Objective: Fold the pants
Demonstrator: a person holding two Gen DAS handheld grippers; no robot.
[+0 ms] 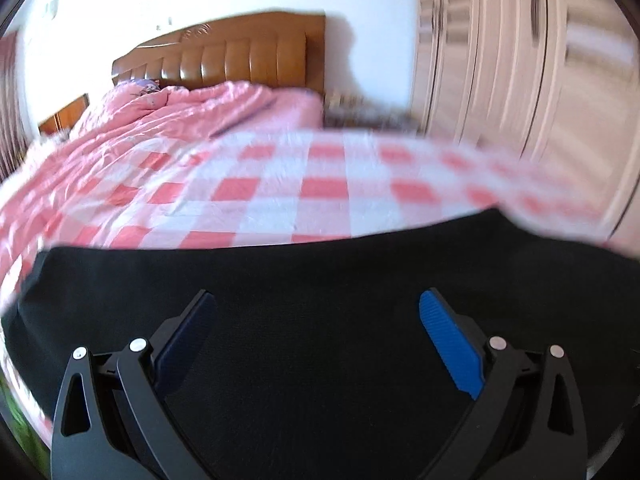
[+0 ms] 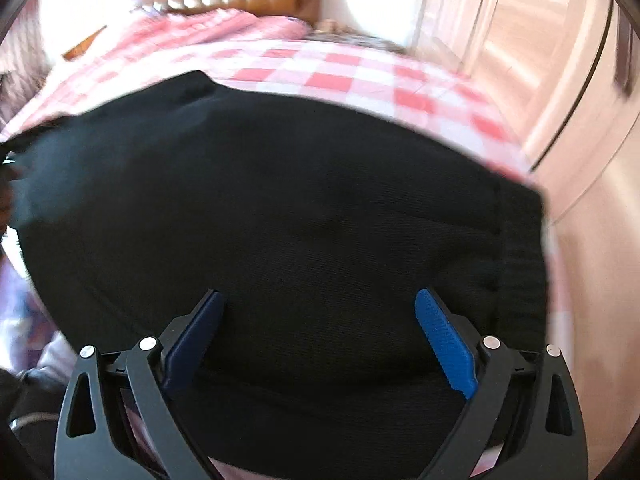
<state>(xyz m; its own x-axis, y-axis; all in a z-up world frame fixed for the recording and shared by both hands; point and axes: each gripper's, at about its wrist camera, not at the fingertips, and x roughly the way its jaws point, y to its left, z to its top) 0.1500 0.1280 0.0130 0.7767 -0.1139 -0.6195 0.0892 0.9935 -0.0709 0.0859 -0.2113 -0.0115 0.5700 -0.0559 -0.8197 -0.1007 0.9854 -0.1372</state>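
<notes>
Pants [image 2: 280, 208], black, lie spread flat on the near part of a bed's pink-and-white checked sheet [image 1: 304, 184]. The left gripper [image 1: 318, 304] and right gripper [image 2: 320, 304] each hang just over the dark cloth, the 2 fingers of each spread wide and gripping nothing. A brown headboard [image 1: 240, 56] stands beyond, a pale wardrobe [image 1: 520, 60] beside it
</notes>
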